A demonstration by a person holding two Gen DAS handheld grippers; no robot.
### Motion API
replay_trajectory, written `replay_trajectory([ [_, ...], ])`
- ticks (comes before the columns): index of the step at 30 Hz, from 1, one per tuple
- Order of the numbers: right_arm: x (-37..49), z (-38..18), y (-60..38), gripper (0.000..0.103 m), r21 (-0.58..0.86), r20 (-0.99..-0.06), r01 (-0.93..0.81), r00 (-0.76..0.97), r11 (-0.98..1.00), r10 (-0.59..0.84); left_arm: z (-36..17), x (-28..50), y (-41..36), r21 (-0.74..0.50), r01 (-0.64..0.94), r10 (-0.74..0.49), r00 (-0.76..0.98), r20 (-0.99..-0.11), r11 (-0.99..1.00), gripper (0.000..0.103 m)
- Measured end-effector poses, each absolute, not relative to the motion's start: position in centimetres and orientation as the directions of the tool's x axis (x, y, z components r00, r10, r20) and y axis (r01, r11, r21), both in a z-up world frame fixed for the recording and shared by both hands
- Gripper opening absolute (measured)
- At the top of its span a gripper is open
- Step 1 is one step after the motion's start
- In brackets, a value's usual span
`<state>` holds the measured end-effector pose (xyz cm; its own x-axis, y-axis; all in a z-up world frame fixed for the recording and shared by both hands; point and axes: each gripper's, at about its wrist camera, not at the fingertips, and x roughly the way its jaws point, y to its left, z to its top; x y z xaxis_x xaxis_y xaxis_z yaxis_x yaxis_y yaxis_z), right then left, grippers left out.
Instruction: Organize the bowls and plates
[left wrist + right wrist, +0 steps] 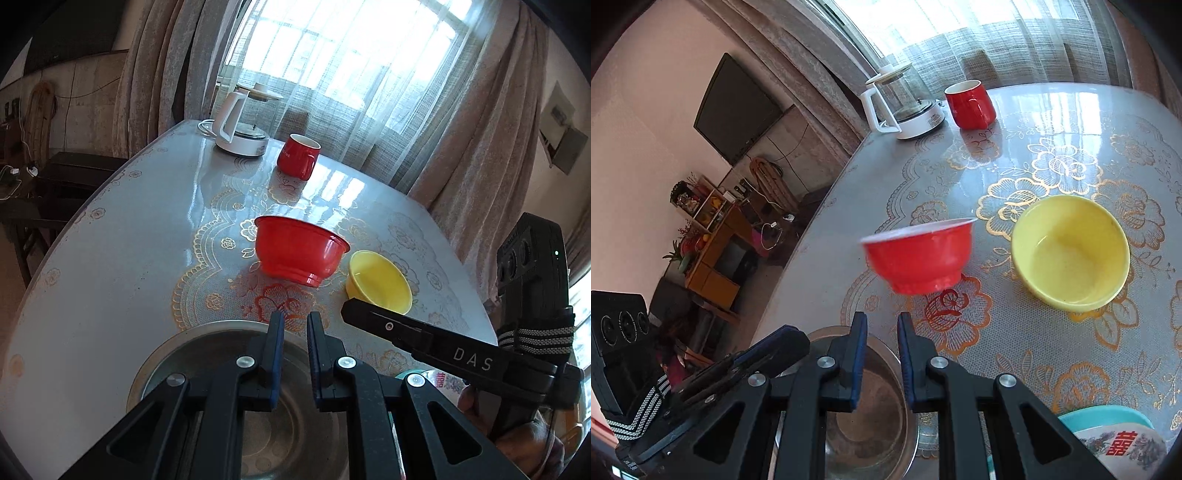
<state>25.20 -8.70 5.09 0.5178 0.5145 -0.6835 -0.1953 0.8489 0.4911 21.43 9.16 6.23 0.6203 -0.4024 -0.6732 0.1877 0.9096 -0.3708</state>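
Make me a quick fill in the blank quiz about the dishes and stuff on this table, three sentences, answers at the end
The bowl standing to the right of the red bowl is coloured ____.
The red mug stands beside a white electric ____.
Both grippers hang over a shiny ____ dish at the near edge of the table.
Missing words: yellow; kettle; metal

A red mug (298,156) stands near a white-handled glass kettle (242,123) at the far edge of the floral tablecloth (147,229). Sheer curtains (332,74) cover the window; a wall-mounted television (737,110) hangs above wooden shelves (713,236).
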Motion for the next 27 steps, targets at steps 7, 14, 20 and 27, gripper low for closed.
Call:
replay_trajectory([
  [7,25.1,4.6,-11.1,0.018,0.49,-0.696,-0.135,0.535,0.861,0.479,5.7,21.5,10.1,-0.383,0.149,-0.388,0.616,-0.686,0.912,0.013],
  [14,25.1,4.8,-13.6,0.018,0.499,-0.691,-0.09,0.558,0.862,0.459,5.3,22.8,9.5,-0.391,0.136,-0.389,0.605,-0.695,0.91,0.013],
  [20,25.4,4.5,-14.1,0.022,0.513,-0.689,-0.072,0.56,0.855,0.46,5.2,23.3,10.0,-0.402,0.111,-0.382,0.611,-0.694,0.909,0.016],
  [27,25.6,4.3,-16.0,0.027,0.51,-0.691,-0.031,0.58,0.859,0.432,5.1,24.0,9.2,-0.397,0.122,-0.386,0.598,-0.702,0.91,0.018],
])
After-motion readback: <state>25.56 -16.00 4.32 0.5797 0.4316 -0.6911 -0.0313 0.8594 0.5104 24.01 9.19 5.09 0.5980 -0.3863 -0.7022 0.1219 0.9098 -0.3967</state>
